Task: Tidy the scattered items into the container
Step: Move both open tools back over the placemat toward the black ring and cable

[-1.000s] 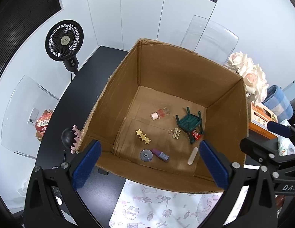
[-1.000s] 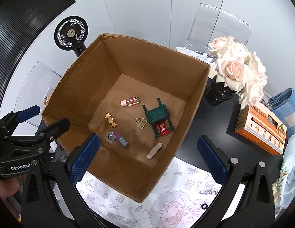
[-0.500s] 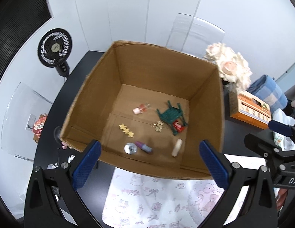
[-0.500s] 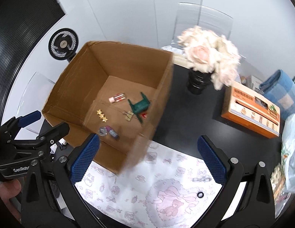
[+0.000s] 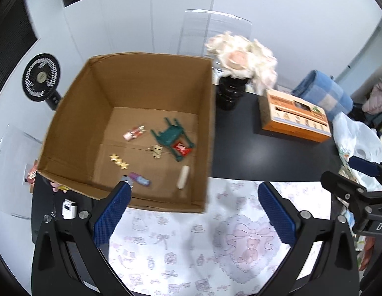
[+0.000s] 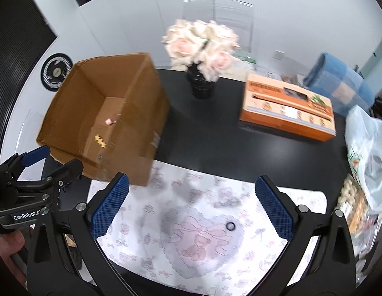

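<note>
One box held seven small items; one black ring lay loose on the mat.

The cardboard box [image 5: 151, 86] stood on the black table [image 5: 240, 153], its near corner over the patterned mat [image 5: 191, 246]. Inside lay one green toy chair [image 5: 172, 135], one red packet [image 5: 181, 148], one small pink bottle [image 5: 133, 133], one gold binder clip [image 5: 156, 151], one strip of gold stars [image 5: 119, 161], one purple tube [image 5: 139, 179] and one white stick [image 5: 183, 180]. A single black ring [image 6: 231, 226] sat on the mat, well apart from the box. The left gripper [image 5: 194, 212] hovered over the mat at the box's near edge, jaws spread wide and empty. The right gripper [image 6: 189, 204] hung above the ring, equally wide and empty. One vase of roses [image 6: 200, 49] and one orange carton [image 6: 287, 108] stood behind.
</note>
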Demonstrator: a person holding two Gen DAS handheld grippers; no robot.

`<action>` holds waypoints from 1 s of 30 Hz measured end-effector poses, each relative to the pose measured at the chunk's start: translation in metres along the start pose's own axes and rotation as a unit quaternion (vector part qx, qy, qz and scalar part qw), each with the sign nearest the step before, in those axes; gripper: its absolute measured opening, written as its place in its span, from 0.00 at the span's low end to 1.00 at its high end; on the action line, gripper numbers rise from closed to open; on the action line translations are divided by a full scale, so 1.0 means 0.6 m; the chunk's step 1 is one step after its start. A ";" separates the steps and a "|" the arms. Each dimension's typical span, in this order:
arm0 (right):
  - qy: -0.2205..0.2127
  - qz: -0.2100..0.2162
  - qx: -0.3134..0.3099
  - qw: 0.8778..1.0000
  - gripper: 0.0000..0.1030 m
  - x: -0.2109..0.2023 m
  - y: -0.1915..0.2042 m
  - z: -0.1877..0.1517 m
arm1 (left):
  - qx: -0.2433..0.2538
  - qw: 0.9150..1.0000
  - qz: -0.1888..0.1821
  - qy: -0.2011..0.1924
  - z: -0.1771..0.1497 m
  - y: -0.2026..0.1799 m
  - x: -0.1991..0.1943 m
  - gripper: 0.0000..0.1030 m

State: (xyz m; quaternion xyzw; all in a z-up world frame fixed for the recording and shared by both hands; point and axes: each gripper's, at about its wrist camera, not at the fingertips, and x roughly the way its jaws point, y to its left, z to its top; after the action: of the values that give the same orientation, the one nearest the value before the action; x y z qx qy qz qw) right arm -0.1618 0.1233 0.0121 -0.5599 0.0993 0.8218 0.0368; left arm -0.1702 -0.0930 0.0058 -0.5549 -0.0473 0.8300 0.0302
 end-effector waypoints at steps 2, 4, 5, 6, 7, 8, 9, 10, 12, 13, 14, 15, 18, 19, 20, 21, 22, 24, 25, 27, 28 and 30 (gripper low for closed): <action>0.001 -0.003 0.009 1.000 1.00 -0.006 -0.022 -0.011 | 0.009 1.000 -0.003 0.002 -0.005 -0.020 0.001 0.99; 0.000 -0.005 0.018 1.000 1.00 -0.011 -0.045 -0.022 | 0.018 1.000 -0.006 0.005 -0.012 -0.041 0.003 0.99; 0.000 -0.006 0.022 1.000 1.00 -0.013 -0.055 -0.027 | 0.022 1.000 -0.008 0.006 -0.015 -0.052 0.004 0.99; 0.000 -0.007 0.027 1.000 1.00 -0.015 -0.065 -0.034 | 0.027 1.000 -0.009 0.008 -0.019 -0.063 0.006 0.99; 0.000 -0.008 0.031 0.999 1.00 -0.017 -0.076 -0.040 | 0.031 0.999 -0.010 0.010 -0.022 -0.073 0.008 1.00; 0.001 -0.009 0.035 0.999 1.00 -0.019 -0.086 -0.047 | 0.034 0.999 -0.011 0.012 -0.025 -0.081 0.009 0.99; 0.001 -0.010 0.039 0.999 1.00 -0.021 -0.097 -0.053 | 0.037 0.999 -0.011 0.013 -0.028 -0.089 0.011 0.99; 0.002 -0.012 0.042 0.999 1.00 -0.021 -0.106 -0.058 | 0.040 0.999 -0.012 0.015 -0.033 -0.098 0.013 0.99; 0.005 -0.014 0.049 0.999 1.00 -0.022 -0.122 -0.068 | 0.046 0.999 -0.014 0.022 -0.041 -0.116 0.019 0.99; 0.006 -0.014 0.054 0.998 1.00 -0.022 -0.131 -0.074 | 0.049 0.998 -0.015 0.025 -0.046 -0.124 0.022 0.99; 0.009 -0.013 0.058 0.998 1.00 -0.021 -0.141 -0.080 | 0.051 0.998 -0.016 0.028 -0.049 -0.132 0.025 0.99; 0.011 -0.013 0.061 0.998 1.00 -0.020 -0.149 -0.087 | 0.054 0.998 -0.017 0.032 -0.054 -0.139 0.029 0.99; 0.016 -0.015 0.068 0.997 1.00 -0.018 -0.169 -0.105 | 0.061 0.997 -0.019 0.043 -0.066 -0.160 0.042 0.99; 0.019 -0.015 0.070 0.997 1.00 -0.015 -0.175 -0.110 | 0.064 0.997 -0.019 0.048 -0.071 -0.167 0.046 0.99; 0.021 -0.015 0.072 0.997 1.00 -0.012 -0.180 -0.115 | 0.068 0.996 -0.019 0.051 -0.076 -0.173 0.050 0.99; 0.022 -0.016 0.074 0.997 1.00 -0.010 -0.186 -0.120 | 0.071 0.996 -0.019 0.054 -0.080 -0.179 0.054 0.99; 0.023 -0.018 0.075 0.997 1.00 -0.007 -0.190 -0.124 | 0.073 0.996 -0.018 0.057 -0.084 -0.184 0.058 0.99; 0.030 -0.019 0.075 0.997 1.00 0.003 -0.199 -0.130 | 0.076 0.995 -0.017 0.063 -0.090 -0.193 0.065 0.99; 0.033 -0.017 0.076 0.996 1.00 0.007 -0.202 -0.133 | 0.076 0.995 -0.017 0.066 -0.093 -0.197 0.070 0.99; 0.039 -0.014 0.077 0.996 1.00 0.015 -0.209 -0.139 | 0.078 0.994 -0.015 0.071 -0.098 -0.206 0.079 0.99; 0.042 -0.013 0.077 0.996 1.00 0.020 -0.212 -0.142 | 0.079 0.994 -0.014 0.074 -0.100 -0.209 0.084 0.99; 0.047 -0.012 0.078 0.996 1.00 0.029 -0.218 -0.149 | 0.080 0.993 -0.014 0.081 -0.104 -0.214 0.096 0.99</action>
State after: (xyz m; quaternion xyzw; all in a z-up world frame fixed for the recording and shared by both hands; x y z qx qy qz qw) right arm -0.0645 0.2320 -0.0516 -0.5943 0.1578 0.7839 0.0854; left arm -0.1349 0.0435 -0.0565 -0.6153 0.0144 0.7830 0.0899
